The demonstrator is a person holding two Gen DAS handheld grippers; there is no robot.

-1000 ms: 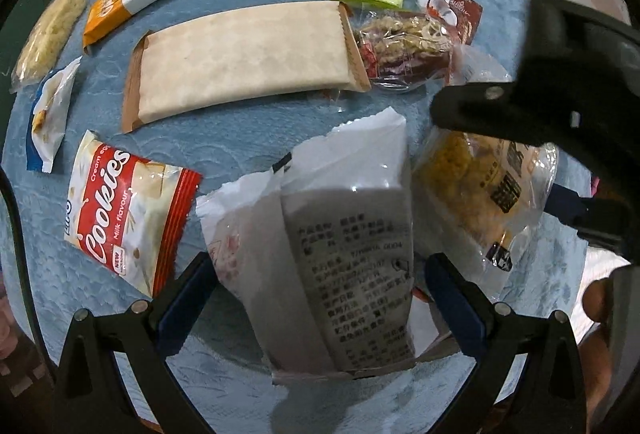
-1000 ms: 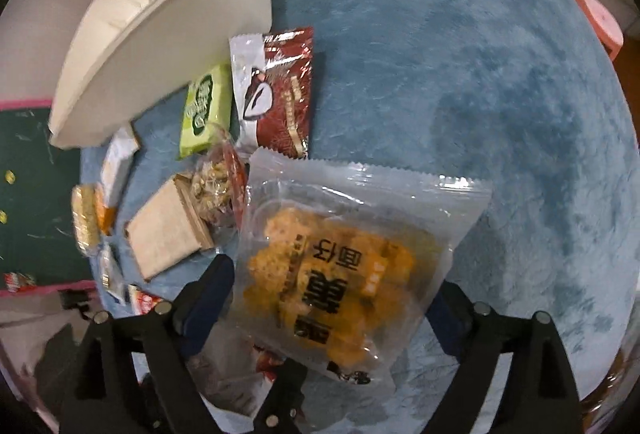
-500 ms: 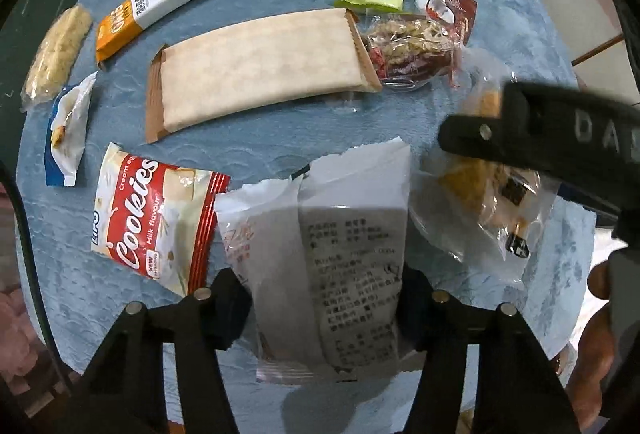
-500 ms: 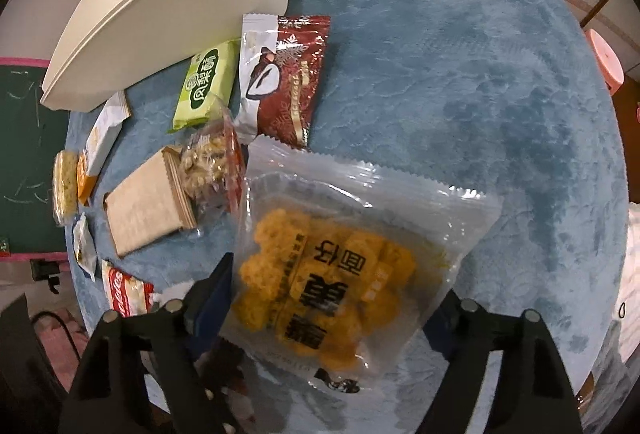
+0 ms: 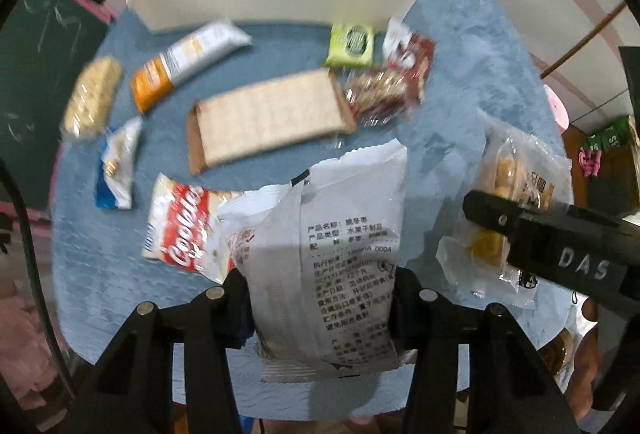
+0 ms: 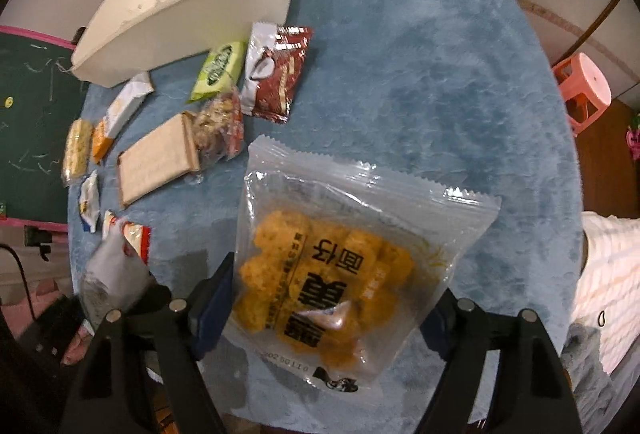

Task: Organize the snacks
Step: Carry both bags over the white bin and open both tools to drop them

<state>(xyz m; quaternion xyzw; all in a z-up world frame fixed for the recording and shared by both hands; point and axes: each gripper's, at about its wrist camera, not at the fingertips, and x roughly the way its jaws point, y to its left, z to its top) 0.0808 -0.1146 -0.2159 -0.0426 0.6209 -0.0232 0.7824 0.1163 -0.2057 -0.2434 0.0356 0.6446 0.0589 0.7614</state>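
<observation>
Black grippers; silver screws; blue pads

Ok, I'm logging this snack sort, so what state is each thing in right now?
Left claw: shut on white packet.
White packet: held, lifted off the cloth.
Right claw: shut on clear packet.
Clear packet: sealed, held above the cloth.
Bin: upright on the cloth, something pale inside.
Cookies pack: flat on the cloth.
Cracker pack: flat on the cloth.
Green packet: flat beside the bin.
</observation>
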